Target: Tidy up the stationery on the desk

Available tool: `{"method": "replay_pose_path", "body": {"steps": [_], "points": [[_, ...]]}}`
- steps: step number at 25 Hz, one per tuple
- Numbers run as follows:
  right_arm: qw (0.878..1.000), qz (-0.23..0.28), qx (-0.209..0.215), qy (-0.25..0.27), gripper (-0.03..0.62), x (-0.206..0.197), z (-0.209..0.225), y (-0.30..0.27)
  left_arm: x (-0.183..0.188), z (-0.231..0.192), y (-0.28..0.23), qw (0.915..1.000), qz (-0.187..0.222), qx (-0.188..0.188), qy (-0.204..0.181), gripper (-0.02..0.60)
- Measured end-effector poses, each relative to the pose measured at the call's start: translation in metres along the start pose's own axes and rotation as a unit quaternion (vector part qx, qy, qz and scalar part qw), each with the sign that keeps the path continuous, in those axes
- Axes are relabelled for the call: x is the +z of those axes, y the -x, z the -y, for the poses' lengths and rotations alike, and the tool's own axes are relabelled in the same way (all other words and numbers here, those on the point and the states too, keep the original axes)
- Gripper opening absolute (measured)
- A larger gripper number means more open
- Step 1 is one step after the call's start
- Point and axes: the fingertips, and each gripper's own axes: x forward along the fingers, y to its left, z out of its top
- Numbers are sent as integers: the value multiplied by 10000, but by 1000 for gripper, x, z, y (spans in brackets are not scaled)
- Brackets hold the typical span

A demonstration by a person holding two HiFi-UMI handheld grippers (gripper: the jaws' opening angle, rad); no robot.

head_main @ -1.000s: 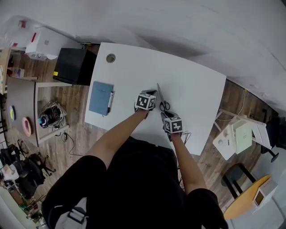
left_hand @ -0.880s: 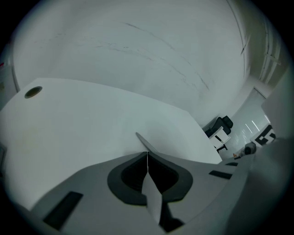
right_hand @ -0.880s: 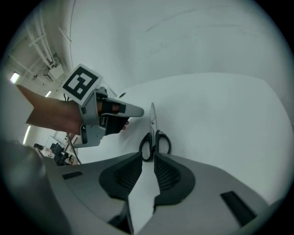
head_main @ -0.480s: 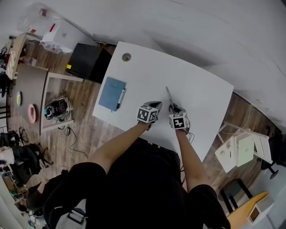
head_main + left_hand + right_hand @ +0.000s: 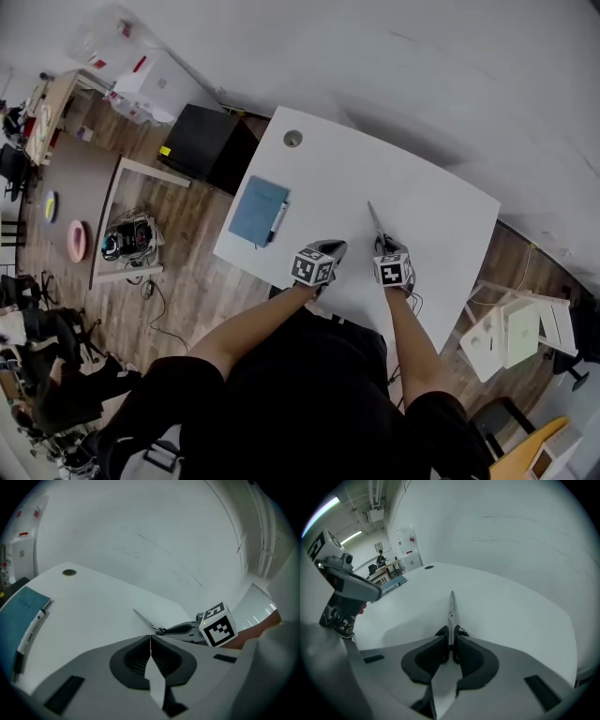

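- One pair of scissors, blades together, clamped at the handle end between the jaws of the right gripper.
- Blades pointing toward the far edge of the white desk.
- Placed about mid-width of the worktop, closer to the near edge than the far one; resting on the surface or lifted off it, cannot tell.
- Right gripper's jaws closed tight on the dark handles, with the thin metal blades sticking straight out ahead in the right gripper view.
- Left gripper just beside it on the left, also by the near edge; jaws pressed together with nothing between them in the left gripper view.
- Seen from the left gripper view, scissor tip poking out past the right gripper's marker cube.
- Blue notebook lying flat at the near-left corner, well apart from both grippers.
- Pen lying along the notebook's right edge, touching it.
- Round cable hole by the far-left corner.
- Black cabinet on the wooden floor just beyond the left edge.
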Motion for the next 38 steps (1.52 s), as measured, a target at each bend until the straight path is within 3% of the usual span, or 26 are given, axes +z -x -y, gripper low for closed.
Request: {"method": "replay_pose_path", "body": {"steps": [2,5,10,17,19,27,38], "points": [[9994,114,-227,-239,89,3,-2,4,9,-2,11,9996,65,-169,-225,15],[9933,316,-450,-1015,89,13,-23,10,21,-25,35,9985,147,-284,-438,15],[9646,642,-493,-2509,89,24,-100,12,21,-82,82,9959,39,-267,-863,15],[9421,661,-527,-3244,89,54,-200,-28,11,-162,124,9968,-143,-425,-662,15],[9382,668,-532,-3353,89,66,-218,-37,11,-174,133,9966,-148,-458,-676,15],[9414,638,-621,-3254,89,101,-257,-60,3,-209,149,9974,-169,-421,-569,15],[9446,291,-907,-3142,89,89,-274,-77,-10,-220,153,9980,-194,-453,-405,15]]}}
